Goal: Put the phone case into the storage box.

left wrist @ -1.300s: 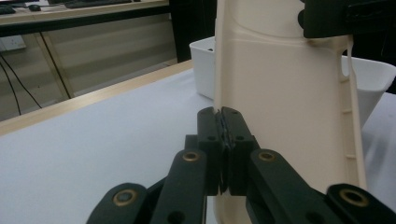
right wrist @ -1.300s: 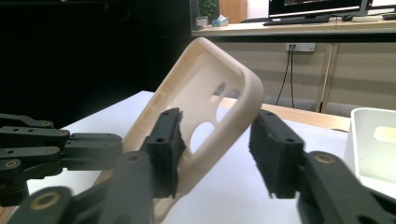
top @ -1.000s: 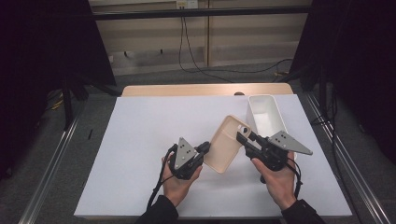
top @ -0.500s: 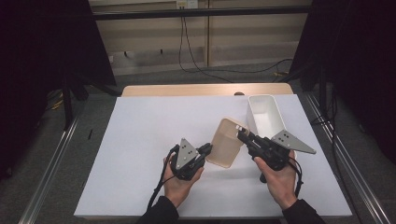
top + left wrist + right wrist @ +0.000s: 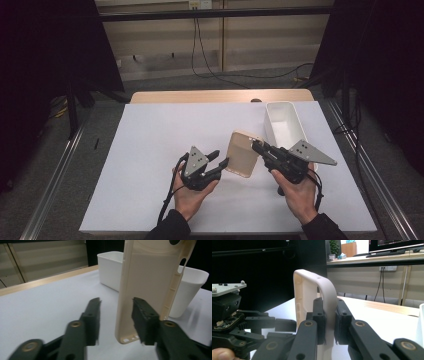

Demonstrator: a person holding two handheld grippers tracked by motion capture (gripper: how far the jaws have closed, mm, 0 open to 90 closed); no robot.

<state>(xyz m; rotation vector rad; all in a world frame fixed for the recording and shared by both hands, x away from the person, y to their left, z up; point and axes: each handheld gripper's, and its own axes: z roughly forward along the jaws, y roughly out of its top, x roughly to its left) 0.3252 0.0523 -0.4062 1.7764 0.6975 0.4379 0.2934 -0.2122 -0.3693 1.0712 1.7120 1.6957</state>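
We note a white bin standing near the desk's far right corner, long side running toward the far edge; a bare wooden strip shows along that far edge. Nothing lies between the bin and the work in hand.

The case (beige, a phone shell) is held up off the desk, right of centre, just short of the bin. The right gripper has its jaws clamped narrow on the case's rim, one pad inside the shell and one outside, as the right gripper view confirms.

The left gripper has just been opening its jaws; they stand part open. In the left gripper view the case's lower edge sits between them: the right-hand pad lies against the back, and the left-hand pad stands clear.
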